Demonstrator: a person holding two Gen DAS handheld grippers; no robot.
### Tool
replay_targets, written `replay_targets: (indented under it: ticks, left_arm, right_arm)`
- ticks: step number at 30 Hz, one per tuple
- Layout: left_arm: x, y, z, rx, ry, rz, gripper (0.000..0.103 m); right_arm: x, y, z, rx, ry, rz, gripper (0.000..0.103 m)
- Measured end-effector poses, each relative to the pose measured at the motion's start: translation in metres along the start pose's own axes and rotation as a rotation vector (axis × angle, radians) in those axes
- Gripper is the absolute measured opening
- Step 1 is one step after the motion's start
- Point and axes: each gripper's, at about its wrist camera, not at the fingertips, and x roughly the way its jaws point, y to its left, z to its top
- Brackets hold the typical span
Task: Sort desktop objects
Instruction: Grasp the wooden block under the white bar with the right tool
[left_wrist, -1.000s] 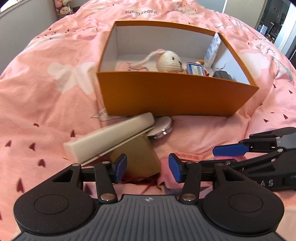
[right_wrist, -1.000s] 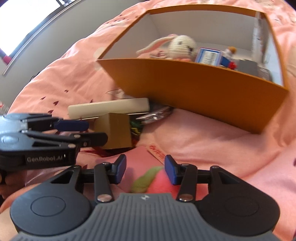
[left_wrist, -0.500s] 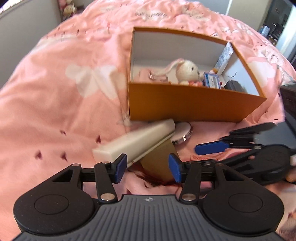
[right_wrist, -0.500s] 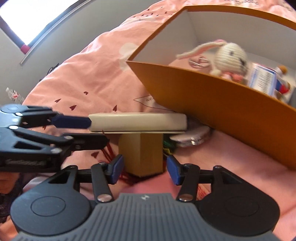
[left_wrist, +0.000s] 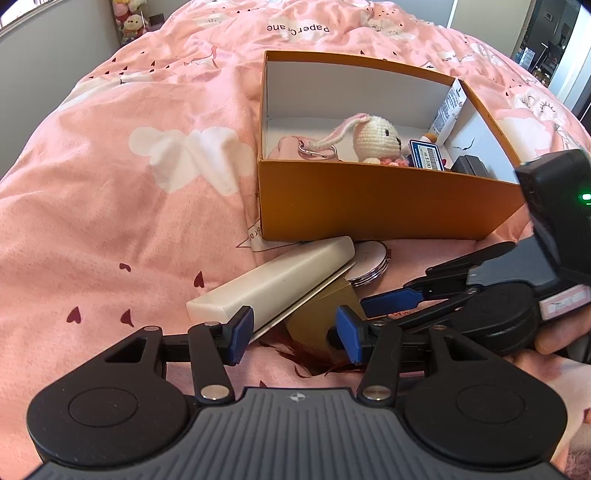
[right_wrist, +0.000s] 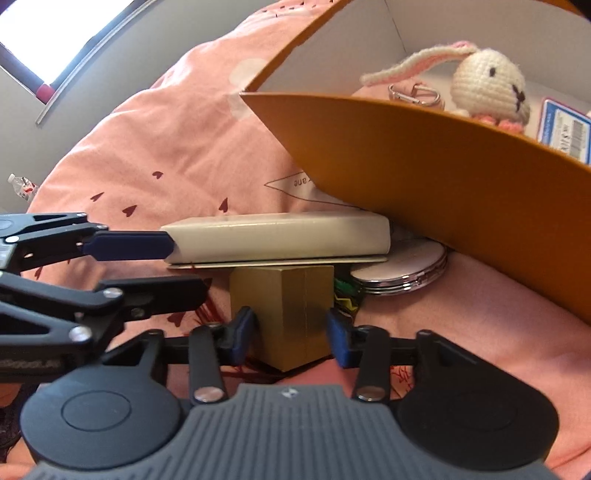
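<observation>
An orange box (left_wrist: 369, 199) on the pink bedspread holds a crochet bunny (left_wrist: 376, 138), a blue card and other small items. In front of it a long white case (left_wrist: 273, 280) rests on a small tan box (right_wrist: 284, 314), beside a round compact mirror (right_wrist: 402, 269). My right gripper (right_wrist: 291, 334) is open with its pads on either side of the tan box, not pressing it. My left gripper (left_wrist: 293, 336) is open just short of the white case's near end. In the right wrist view the left gripper's blue fingertip (right_wrist: 129, 247) touches the case's left end.
The pink bedspread (left_wrist: 129, 203) spreads left of the box. Dark red feathery strands (left_wrist: 314, 360) lie under the tan box. A grey wall and window are at far left. The right gripper's body (left_wrist: 517, 291) sits close beside my left gripper.
Both grippers have moved in toward the stacked case and tan box. The right gripper swung left and now straddles the tan box. The left gripper has risen and pulled back a little.
</observation>
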Motion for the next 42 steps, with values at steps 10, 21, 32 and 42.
replay_targets:
  ticks: [10, 21, 32, 42]
  left_arm:
    - [0.007, -0.019, -0.003, 0.043, 0.015, -0.051, 0.058]
    - [0.013, -0.017, -0.006, 0.007, 0.064, -0.054, 0.058]
    - [0.014, 0.0, -0.004, -0.017, 0.095, -0.013, 0.057]
    - [0.016, 0.001, -0.003, -0.027, 0.104, 0.005, 0.054]
  right_arm:
    - [-0.037, -0.004, -0.017, 0.047, -0.055, -0.016, 0.001]
    - [-0.026, -0.011, -0.014, 0.022, -0.033, -0.025, 0.034]
    - [-0.003, -0.006, 0.003, -0.04, -0.037, 0.028, 0.044]
    - [0.016, -0.013, 0.008, -0.007, -0.016, 0.085, 0.054]
